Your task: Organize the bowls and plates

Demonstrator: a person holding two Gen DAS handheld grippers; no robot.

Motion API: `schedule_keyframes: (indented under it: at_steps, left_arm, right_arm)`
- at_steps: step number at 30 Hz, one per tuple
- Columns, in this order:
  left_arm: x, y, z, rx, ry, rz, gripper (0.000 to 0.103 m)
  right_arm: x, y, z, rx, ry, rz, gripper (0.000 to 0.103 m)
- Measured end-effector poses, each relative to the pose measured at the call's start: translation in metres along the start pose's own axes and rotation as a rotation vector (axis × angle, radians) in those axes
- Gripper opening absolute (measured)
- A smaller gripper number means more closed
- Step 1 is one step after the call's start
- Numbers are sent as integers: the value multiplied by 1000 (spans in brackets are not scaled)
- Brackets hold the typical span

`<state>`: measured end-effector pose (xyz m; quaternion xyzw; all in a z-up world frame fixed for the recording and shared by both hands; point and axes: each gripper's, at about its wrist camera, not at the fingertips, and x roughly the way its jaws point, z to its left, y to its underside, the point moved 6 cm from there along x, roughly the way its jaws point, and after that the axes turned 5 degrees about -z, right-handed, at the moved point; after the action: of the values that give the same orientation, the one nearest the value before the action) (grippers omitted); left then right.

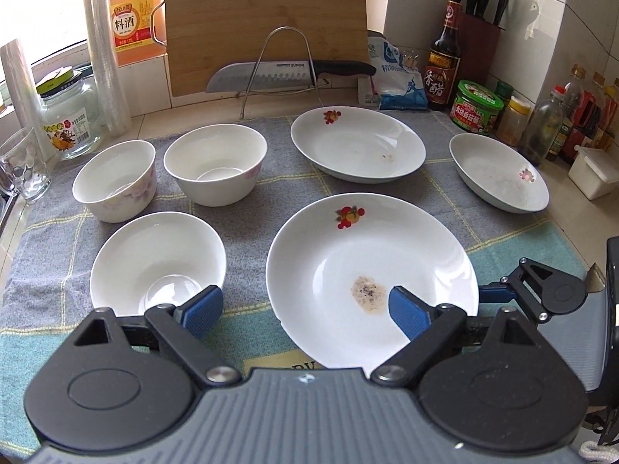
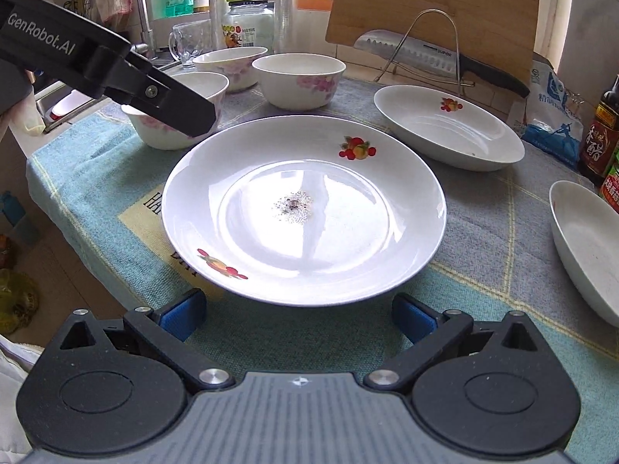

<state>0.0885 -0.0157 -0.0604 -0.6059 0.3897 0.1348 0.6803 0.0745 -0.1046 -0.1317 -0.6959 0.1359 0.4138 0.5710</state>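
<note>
A large white plate (image 1: 371,282) with fruit prints and a speckled stain lies on the cloth, closest to me. My left gripper (image 1: 305,309) hangs open above its left rim, one blue pad over the near bowl (image 1: 158,259) and the other over the plate, gripping nothing. Two more bowls (image 1: 116,179) (image 1: 214,162) stand behind it. Two smaller plates (image 1: 358,143) (image 1: 499,172) lie further back and to the right. In the right wrist view my right gripper (image 2: 298,315) stands open just short of the same plate's (image 2: 305,208) near rim.
A grey and teal checked cloth (image 1: 247,208) covers the counter. Behind it stand a knife on a wire rack (image 1: 286,73), a bamboo board (image 1: 267,11), sauce bottles (image 1: 443,65), a jar (image 1: 71,116) and a glass (image 1: 23,170). The counter edge drops off at the left (image 2: 23,208).
</note>
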Motion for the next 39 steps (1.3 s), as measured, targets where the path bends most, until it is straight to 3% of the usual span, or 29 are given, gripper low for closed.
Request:
schedule_keyframes:
  at_steps: [9,19,28,31,34,39]
  left_arm:
    - [20,-10,-3,45,66,37,92]
    - [56,-33,-10,164,145,93,92]
    - [98,-39,-8,221,211,204,92]
    - [106,-39,-7,223,241,241,90]
    - [113,-39,-8,235,274,289,81]
    - [118,-37,-11,270,310,348,79]
  right_arm:
    - [0,4,-3,-2,-9,-65,103]
    - [-2,12,-5,19,29,-183,103]
    - [0,12,-3,7,20,-189,103]
    - [1,11,-3,6,20,-188,103]
    - [2,9,-3,4,18,-180,103]
    - [3,7,-3,2,18,-171,103]
